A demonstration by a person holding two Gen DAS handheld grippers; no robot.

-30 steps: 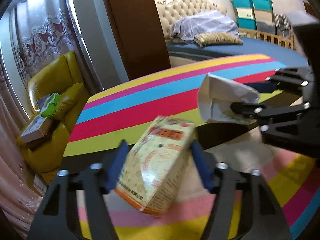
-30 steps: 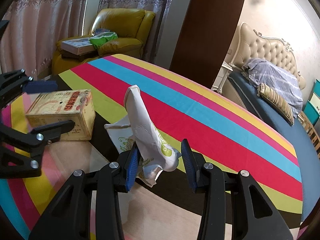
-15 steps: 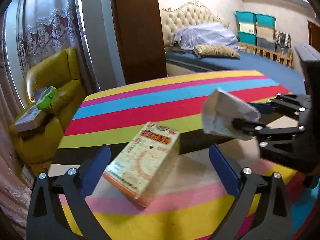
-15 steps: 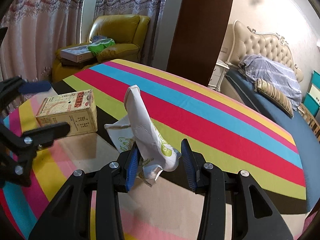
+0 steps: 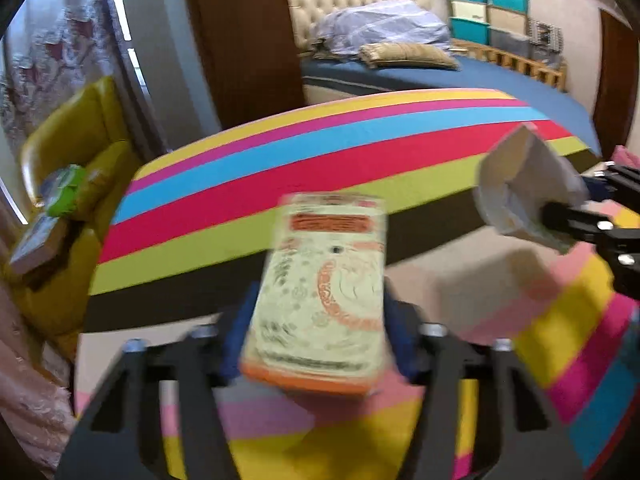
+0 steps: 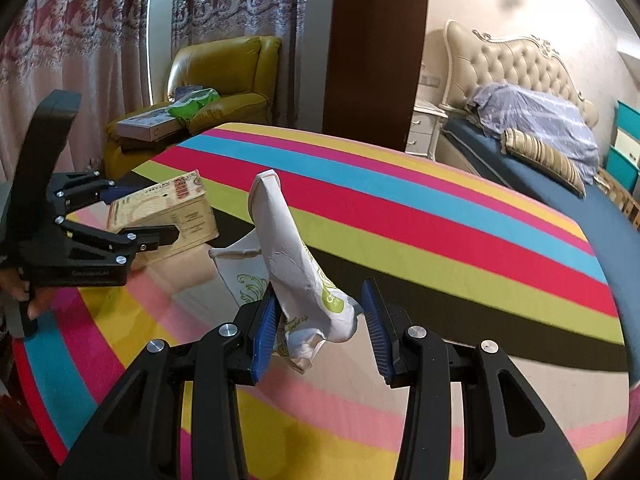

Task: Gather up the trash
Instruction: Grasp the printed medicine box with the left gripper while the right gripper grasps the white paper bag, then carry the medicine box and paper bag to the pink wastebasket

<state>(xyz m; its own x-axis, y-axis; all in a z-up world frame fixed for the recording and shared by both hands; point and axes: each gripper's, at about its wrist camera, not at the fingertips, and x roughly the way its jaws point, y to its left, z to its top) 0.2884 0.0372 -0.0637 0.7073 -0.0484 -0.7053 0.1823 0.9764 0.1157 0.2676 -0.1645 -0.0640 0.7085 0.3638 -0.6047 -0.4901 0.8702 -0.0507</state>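
Closest to my left wrist camera, the left gripper [image 5: 320, 320] pinches a cream cardboard box with orange print [image 5: 320, 296] between its blue pads, one pad on each long side; this view is blurred, so the print is unreadable. From my right wrist camera the same box [image 6: 168, 216] sits in the left gripper [image 6: 132, 216], above the striped rug, a rainbow-banded round mat [image 6: 400, 208] that I take as my landmark. The right gripper [image 6: 320, 320] has its jaws partly spread, and a crumpled white paper bag with green lettering [image 6: 296, 264] stands up between them, touching the left blue pad [image 6: 266, 320]; I cannot tell whether the other pad touches it, so the grip is uncertain. In the left view that bag [image 5: 524, 192] shows to the right of the box, over the rug's near edge, with the right gripper [image 5: 592, 208] behind it. Beyond the rug's far left edge stands a mustard leather armchair [image 6: 224, 76] carrying a flat box and a green packet [image 6: 192, 100]. Beyond the rug's far right edge is a bed with a tufted cream headboard [image 6: 512, 60] and a striped pillow [image 6: 540, 156].
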